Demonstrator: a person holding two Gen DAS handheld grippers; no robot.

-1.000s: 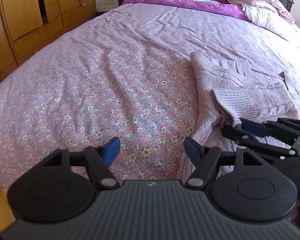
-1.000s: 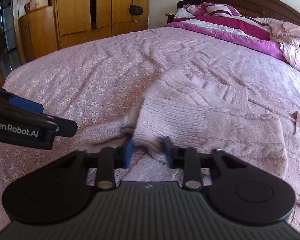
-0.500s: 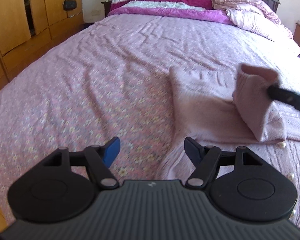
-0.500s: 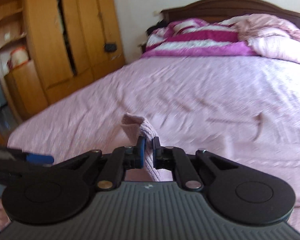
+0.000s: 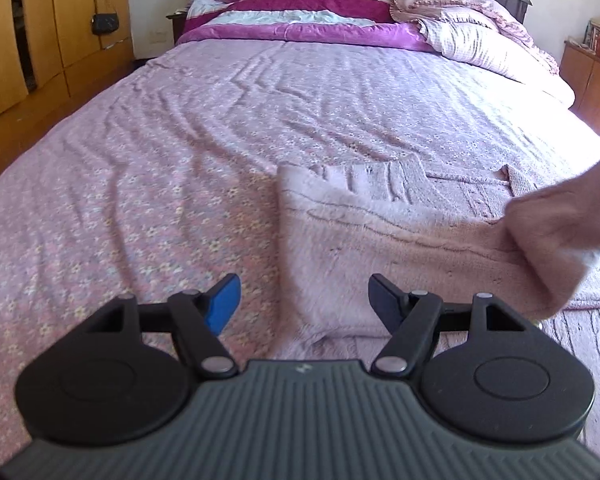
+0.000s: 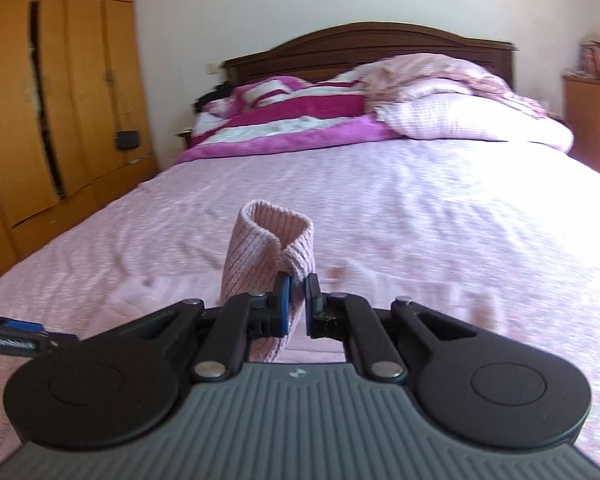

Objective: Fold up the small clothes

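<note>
A small pale pink knitted sweater (image 5: 380, 236) lies on the bed's floral pink cover (image 5: 160, 184). My right gripper (image 6: 296, 306) is shut on the ribbed cuff of its sleeve (image 6: 268, 248) and holds it up above the bed. In the left wrist view the lifted sleeve (image 5: 560, 236) stretches to the right over the sweater's body. My left gripper (image 5: 302, 300) is open and empty, low over the sweater's near left part. It also shows at the left edge of the right wrist view (image 6: 16, 338).
A folded magenta and white quilt (image 5: 300, 20) and pink pillows (image 5: 480, 36) lie at the head of the bed. A wooden wardrobe (image 5: 40, 32) stands along the left side. A wooden cabinet (image 5: 592, 76) stands at the right.
My right gripper closed on the sleeve cuff, lifted it and carried it to the right across the sweater. My left gripper stayed open and shifted toward the sweater.
</note>
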